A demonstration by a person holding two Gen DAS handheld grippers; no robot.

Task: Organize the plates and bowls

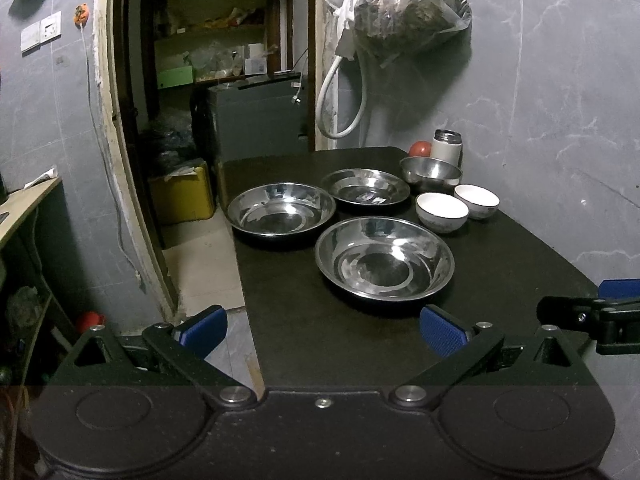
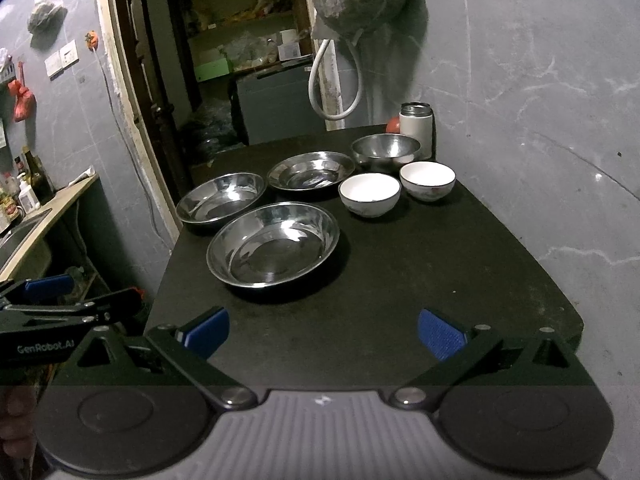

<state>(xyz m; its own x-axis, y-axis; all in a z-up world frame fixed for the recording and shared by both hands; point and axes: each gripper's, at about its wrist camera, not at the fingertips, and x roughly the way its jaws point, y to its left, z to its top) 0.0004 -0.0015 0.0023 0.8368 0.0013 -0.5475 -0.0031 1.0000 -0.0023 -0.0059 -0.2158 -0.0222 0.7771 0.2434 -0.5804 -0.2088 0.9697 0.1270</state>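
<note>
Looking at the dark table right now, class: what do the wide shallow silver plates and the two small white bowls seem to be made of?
The nearest shallow silver plate and its two neighbours look like polished stainless steel: mirror-like glare and reflections. The two small white bowls look like glazed ceramic, perhaps porcelain: smooth opaque white insides with thin dark rims.

Left gripper [image 1: 322,330] and right gripper [image 2: 323,330]: fingers spread wide, empty, held level side by side.

3 steel plates [image 2: 273,245] left – bowls [image 2: 369,193] right, on table [image 2: 440,280].
</note>
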